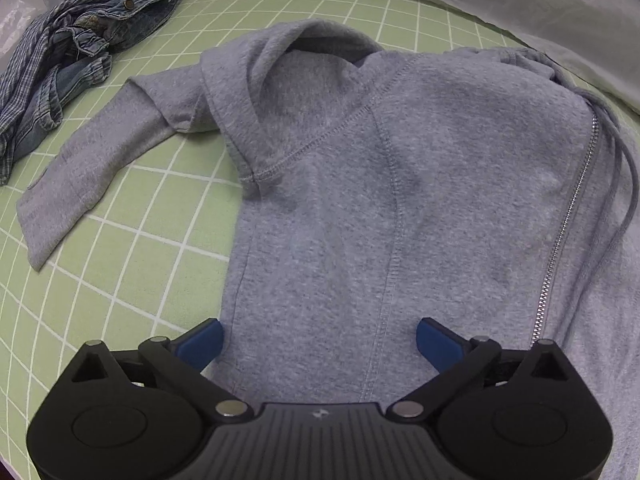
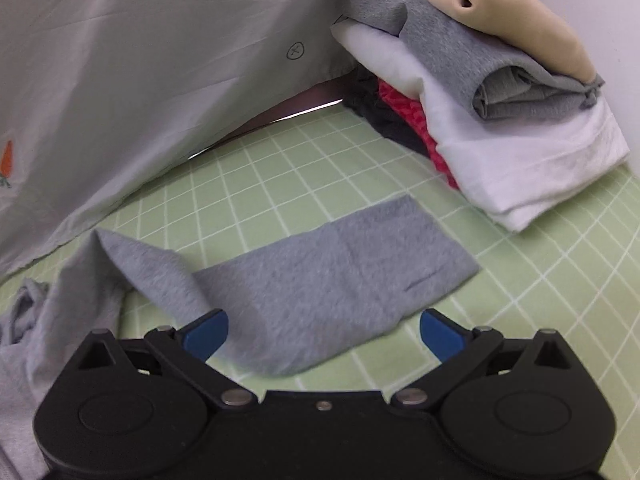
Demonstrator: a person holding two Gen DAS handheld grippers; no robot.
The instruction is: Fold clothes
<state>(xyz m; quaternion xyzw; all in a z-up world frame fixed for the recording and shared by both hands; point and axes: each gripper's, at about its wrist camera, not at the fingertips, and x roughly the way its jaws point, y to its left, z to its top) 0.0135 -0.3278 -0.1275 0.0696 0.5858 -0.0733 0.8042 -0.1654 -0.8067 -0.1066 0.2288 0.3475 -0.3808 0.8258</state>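
A grey zip hoodie (image 1: 380,184) lies spread on the green checked sheet (image 1: 132,216). Its zipper (image 1: 568,220) and drawstring (image 1: 624,168) run down the right side, and one sleeve (image 1: 84,176) stretches out to the left. My left gripper (image 1: 320,340) is open and empty just above the hoodie's body, with blue fingertips (image 1: 202,340) wide apart. The other grey sleeve (image 2: 320,292) lies flat in the right wrist view. My right gripper (image 2: 324,334) is open and empty over the near end of that sleeve.
A crumpled denim and plaid shirt pile (image 1: 72,60) lies at the far left. A stack of folded clothes (image 2: 480,112) stands at the far right. A white sheet with a carrot print (image 2: 140,92) hangs along the back edge.
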